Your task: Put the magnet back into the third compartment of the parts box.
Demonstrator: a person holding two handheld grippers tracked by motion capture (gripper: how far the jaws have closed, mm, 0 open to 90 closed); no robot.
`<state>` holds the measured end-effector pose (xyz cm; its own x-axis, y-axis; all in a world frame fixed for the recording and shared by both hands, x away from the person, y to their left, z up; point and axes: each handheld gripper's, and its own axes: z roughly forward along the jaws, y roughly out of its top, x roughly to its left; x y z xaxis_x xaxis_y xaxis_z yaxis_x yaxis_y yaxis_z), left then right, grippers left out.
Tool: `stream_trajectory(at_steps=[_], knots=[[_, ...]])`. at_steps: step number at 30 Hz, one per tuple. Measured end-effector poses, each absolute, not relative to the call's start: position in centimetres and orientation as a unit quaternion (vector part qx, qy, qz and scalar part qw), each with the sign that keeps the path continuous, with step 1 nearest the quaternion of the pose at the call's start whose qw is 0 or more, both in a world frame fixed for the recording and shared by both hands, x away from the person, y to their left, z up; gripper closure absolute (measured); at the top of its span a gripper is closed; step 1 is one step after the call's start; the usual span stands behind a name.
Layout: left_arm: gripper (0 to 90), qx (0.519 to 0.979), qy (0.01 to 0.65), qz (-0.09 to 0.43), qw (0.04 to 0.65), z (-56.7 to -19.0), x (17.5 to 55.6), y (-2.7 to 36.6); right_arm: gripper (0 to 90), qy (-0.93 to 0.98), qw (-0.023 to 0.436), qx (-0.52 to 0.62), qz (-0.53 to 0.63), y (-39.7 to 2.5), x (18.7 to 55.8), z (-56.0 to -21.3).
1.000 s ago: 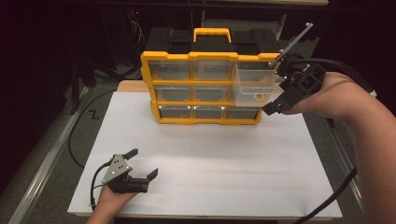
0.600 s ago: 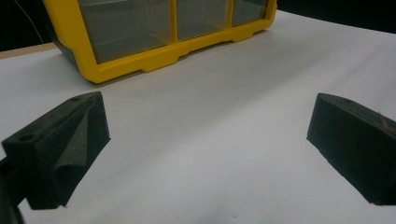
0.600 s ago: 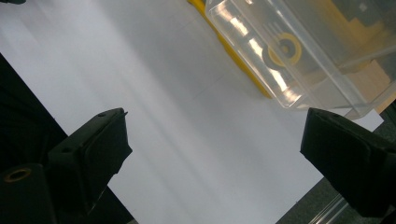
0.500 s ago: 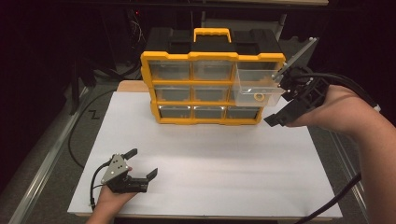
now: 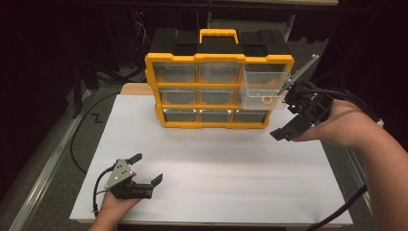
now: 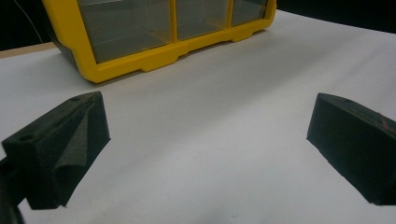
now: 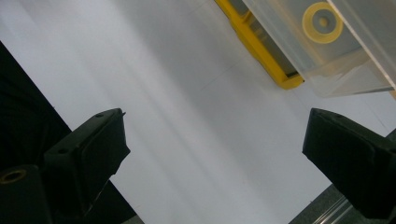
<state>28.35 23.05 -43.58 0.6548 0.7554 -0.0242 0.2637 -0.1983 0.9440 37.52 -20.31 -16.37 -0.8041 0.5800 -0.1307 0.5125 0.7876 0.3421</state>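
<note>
The work in hand looks to be the clear drawer [image 5: 262, 89] that stands pulled out of the top right bay of the yellow organizer cabinet [image 5: 219, 91], with a yellow ring [image 5: 266, 100] lying on its floor. The right gripper [image 5: 294, 111] hangs just to the right of that drawer, its jaws spread wide and touching nothing; the right gripper view looks past both jaws at the drawer's front corner and the ring [image 7: 322, 22] above them.

To do the step well, whether the ring is to be lifted or the drawer pushed home, the right gripper likely needs to square up with the drawer's front first, since it currently sits tilted and off to the side. A slanted push could jam the drawer in its bay or shove the light cabinet back across the white sheet [image 5: 211, 178] on the bench.

The left gripper [image 5: 144, 175] rests on the sheet well in front of the cabinet's left end, jaws apart and empty, aimed at the cabinet's bottom row.
</note>
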Motion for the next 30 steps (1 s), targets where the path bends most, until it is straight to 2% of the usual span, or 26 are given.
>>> stream_trajectory(at_steps=[14,30], knots=[[0.2,0.737,0.346,0.231,0.533,-43.6,28.3,23.1,2.5,0.940,0.093,0.298,0.139,-20.3,37.4,-21.5],[0.2,0.738,0.350,0.230,0.528,-43.6,28.3,23.3,0.9,0.935,0.057,0.320,0.144,-20.6,37.8,-30.8]])
